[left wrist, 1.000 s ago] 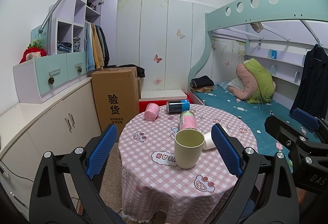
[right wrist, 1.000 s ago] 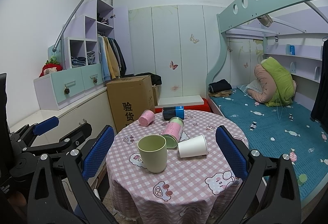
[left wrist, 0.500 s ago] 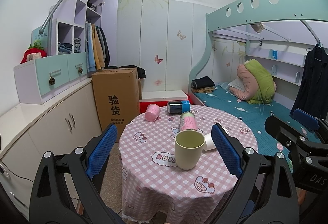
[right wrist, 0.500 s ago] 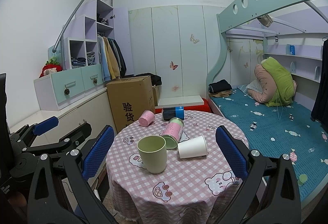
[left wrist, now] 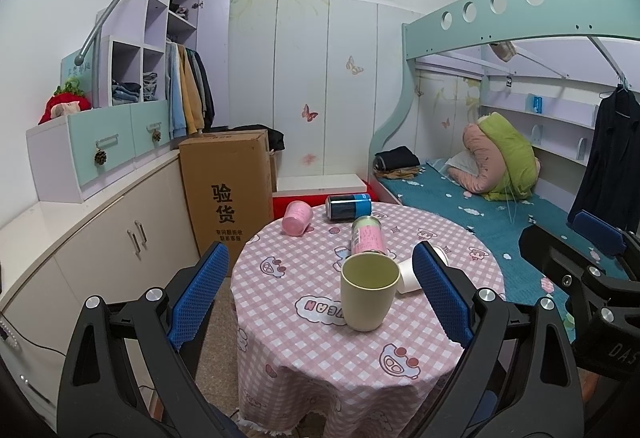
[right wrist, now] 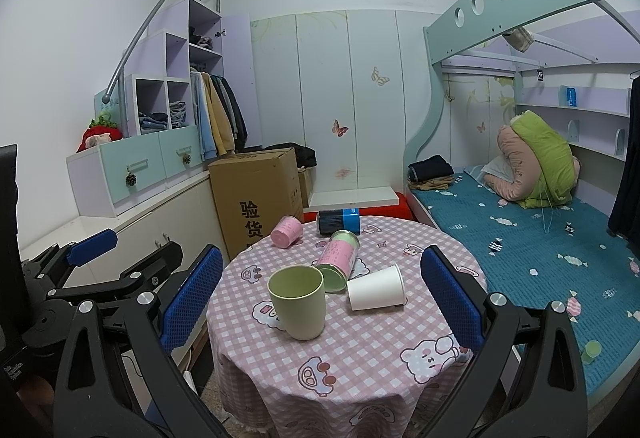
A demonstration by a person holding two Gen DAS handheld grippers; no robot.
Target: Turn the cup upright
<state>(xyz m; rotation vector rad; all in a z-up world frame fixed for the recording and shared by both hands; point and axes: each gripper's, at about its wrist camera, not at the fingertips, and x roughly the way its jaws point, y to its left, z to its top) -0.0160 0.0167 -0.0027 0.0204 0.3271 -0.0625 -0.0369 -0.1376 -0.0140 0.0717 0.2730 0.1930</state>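
Fingers apart on both our left gripper (left wrist: 320, 284) and right gripper (right wrist: 322, 292), empty; paper cup (right wrist: 376, 293) on its side beside upright green mug (right wrist: 298, 300): we should pinch its wall gently, avoiding crushing.

— Covering the tabletop (right wrist: 360, 350): pink checked cloth, matt, woven. Green cup (right wrist: 298, 302): smooth matt plastic.

— White cup (right wrist: 376, 293): looks like plain paper. Tall tin (right wrist: 338, 260): glossy printed metal. Cardboard box (right wrist: 256, 197): dull brown. Pads (right wrist: 450, 298) on the jaws: blue, rough, waffle-textured.
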